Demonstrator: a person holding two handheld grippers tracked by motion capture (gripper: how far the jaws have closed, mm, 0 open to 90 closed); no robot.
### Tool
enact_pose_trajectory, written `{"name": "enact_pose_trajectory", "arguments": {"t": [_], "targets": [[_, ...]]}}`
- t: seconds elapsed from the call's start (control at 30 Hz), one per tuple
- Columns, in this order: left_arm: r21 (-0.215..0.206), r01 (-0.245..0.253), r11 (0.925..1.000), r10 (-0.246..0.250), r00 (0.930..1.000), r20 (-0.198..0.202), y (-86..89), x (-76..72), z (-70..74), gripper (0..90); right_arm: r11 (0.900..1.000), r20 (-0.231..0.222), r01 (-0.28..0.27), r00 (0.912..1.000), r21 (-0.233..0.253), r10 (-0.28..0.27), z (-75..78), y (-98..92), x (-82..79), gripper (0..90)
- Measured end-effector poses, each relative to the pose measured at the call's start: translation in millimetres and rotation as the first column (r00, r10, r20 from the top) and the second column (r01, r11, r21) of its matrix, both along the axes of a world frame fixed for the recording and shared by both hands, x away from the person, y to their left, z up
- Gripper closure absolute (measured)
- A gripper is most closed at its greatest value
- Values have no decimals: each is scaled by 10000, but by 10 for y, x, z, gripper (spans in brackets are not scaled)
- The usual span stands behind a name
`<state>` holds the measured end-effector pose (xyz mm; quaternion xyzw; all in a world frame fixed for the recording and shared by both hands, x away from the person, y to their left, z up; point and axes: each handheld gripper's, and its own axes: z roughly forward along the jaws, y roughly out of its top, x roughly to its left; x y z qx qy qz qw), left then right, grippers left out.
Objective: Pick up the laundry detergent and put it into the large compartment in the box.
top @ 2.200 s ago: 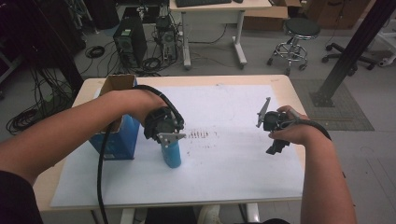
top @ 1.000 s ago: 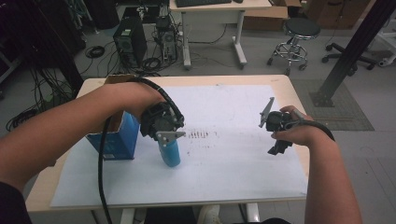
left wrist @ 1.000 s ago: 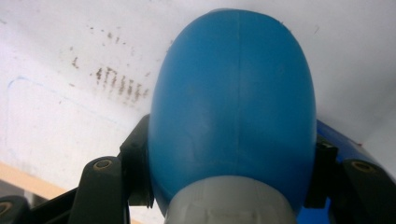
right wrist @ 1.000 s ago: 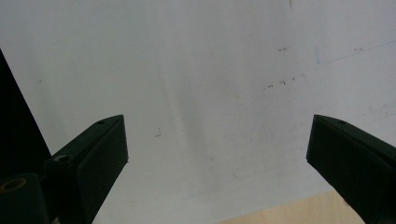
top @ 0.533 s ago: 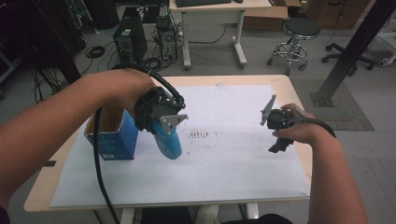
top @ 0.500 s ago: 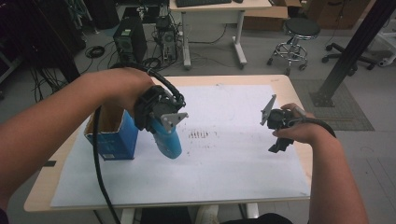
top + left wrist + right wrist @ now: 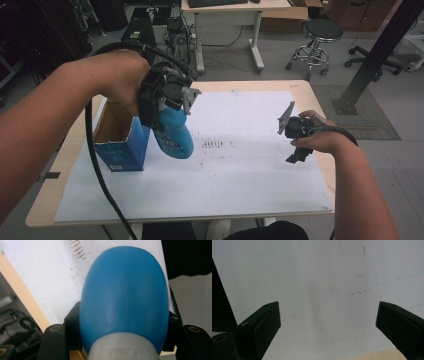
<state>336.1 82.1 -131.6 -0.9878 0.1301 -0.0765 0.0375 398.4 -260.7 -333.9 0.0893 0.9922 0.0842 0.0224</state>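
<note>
With the left gripper (image 7: 167,117) pinching the blue bottle (image 7: 174,132) above the counter's (image 7: 310,95) left edge, tilt it gently toward the open box (image 7: 120,135), while the right gripper (image 7: 299,142) hangs spread.

Blue bottle (image 7: 173,135) with grey cap (image 7: 123,348); blue box (image 7: 120,145), brown inside; white paper (image 7: 240,170), dark smudges; black jaws.

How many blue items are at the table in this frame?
2. A blue bottle, clamped in the left gripper and lifted off the paper, and an open blue box standing at the table's left side. The box's inside is partly hidden.
</note>
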Motion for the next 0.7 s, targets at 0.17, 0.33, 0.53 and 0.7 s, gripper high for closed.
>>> {"name": "enact_pose_trajectory", "arguments": {"t": [0.17,0.33,0.53,0.7], "targets": [[-38,-1209,9927,1209,9927,-44,11,27,152,381,9999,72,-130,9999,108,129,11,0,8,59],[-62,-2360,9717,2359,9717,-87,45,88,281,381,9998,99,-158,9998,154,156,12,0,8,59],[-274,-3696,9288,3693,9292,-173,143,179,456,381,9995,126,-237,9996,191,234,5,8,19,59],[-397,-4549,8897,4551,8904,-42,237,237,580,381,9994,128,-324,9994,147,322,4,40,25,60]]}}
